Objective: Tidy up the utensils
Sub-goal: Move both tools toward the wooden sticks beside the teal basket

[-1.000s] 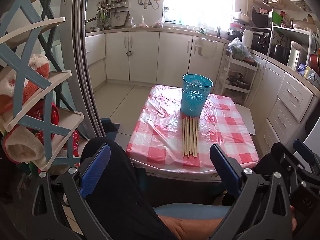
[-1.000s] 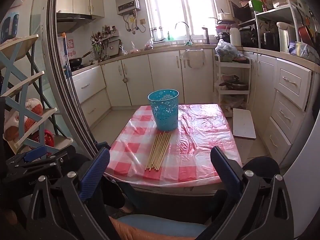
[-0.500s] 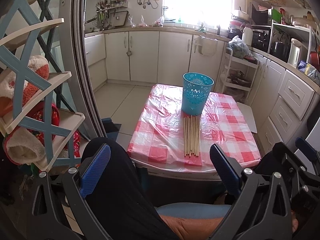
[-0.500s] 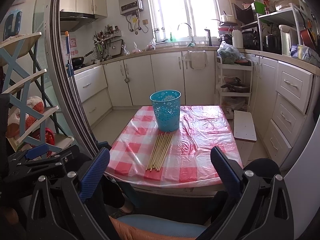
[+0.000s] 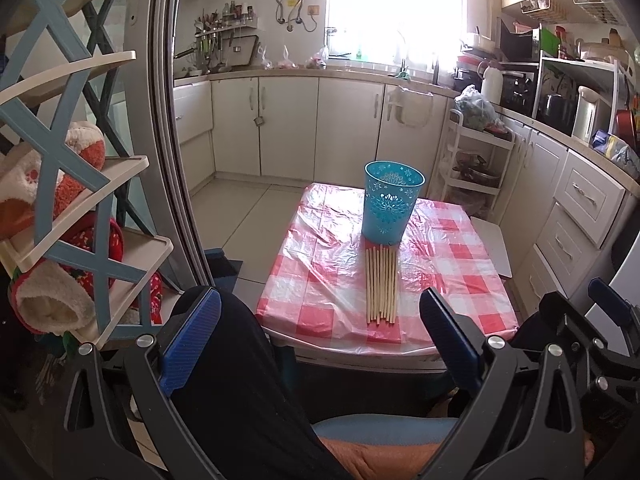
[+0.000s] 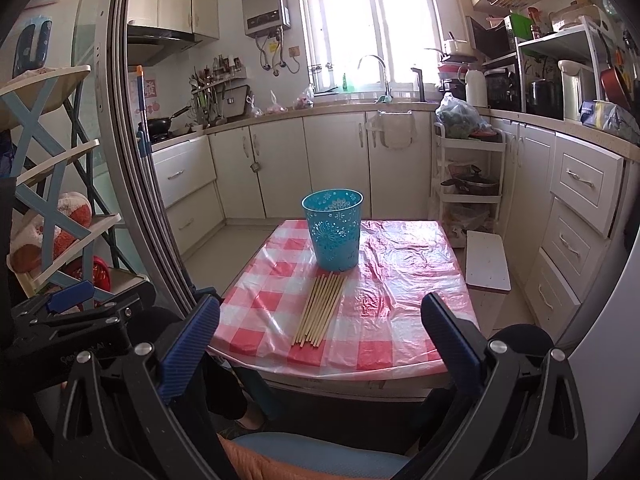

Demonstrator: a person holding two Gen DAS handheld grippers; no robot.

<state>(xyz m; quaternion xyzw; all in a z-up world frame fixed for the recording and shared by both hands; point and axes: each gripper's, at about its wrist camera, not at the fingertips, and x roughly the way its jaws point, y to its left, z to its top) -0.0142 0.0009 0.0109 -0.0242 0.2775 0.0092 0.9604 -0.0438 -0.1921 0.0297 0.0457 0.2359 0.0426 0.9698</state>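
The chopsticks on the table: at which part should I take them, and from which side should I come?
The chopsticks lie flat, side by side, far ends touching the blue basket, so grip near the free ends by the table edge. Probably come from above with the right tongs, open now, fingers across the sticks. The left tongs are open too.

Both wrist views face forward from seat height, well back; share red-checked plastic-covered table [image 5: 320, 264] [image 6: 400, 280], left view further left.
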